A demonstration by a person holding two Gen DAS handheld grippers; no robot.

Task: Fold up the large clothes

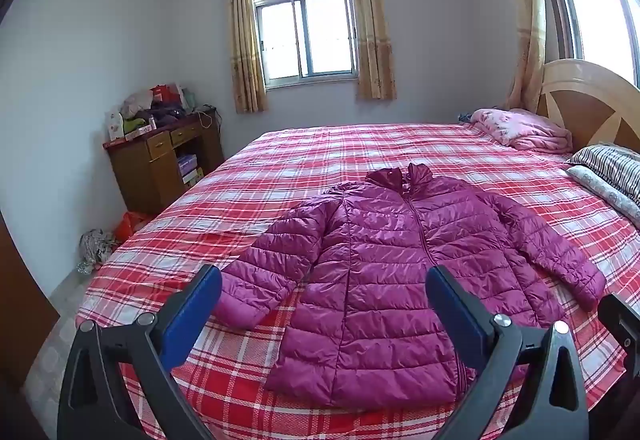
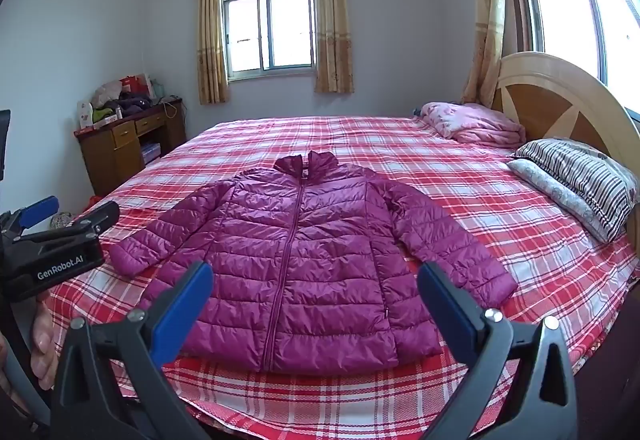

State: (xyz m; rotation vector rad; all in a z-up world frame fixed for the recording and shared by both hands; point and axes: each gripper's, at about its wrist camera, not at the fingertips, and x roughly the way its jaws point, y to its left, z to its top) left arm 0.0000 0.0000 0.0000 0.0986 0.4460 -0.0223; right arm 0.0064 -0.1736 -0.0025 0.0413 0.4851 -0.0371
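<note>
Jacket [image 2: 304, 252]: magenta, quilted, spread flat on bed [image 2: 400, 143], front up, zipped, collar toward far window [image 2: 268, 31], sleeves angled out to both sides, hem near closest bed edge. Red-and-white plaid sheet underneath.

Left tongs [image 1: 323, 300]: spread wide, nothing between blue pads, hovering above hem and left cuff, apart from fabric.

Right tongs [image 2: 315, 296]: likewise spread wide, gripping nothing, hovering over lower front of jacket.

Left tongs also visible at left edge of right wrist view, held by hand [image 2: 42, 340].

Striped pillow [image 2: 580, 179] and pink blanket [image 2: 476, 123] by headboard [image 2: 560, 103], well apart from jacket. Cluttered cabinet [image 2: 128, 147] against far wall.
</note>
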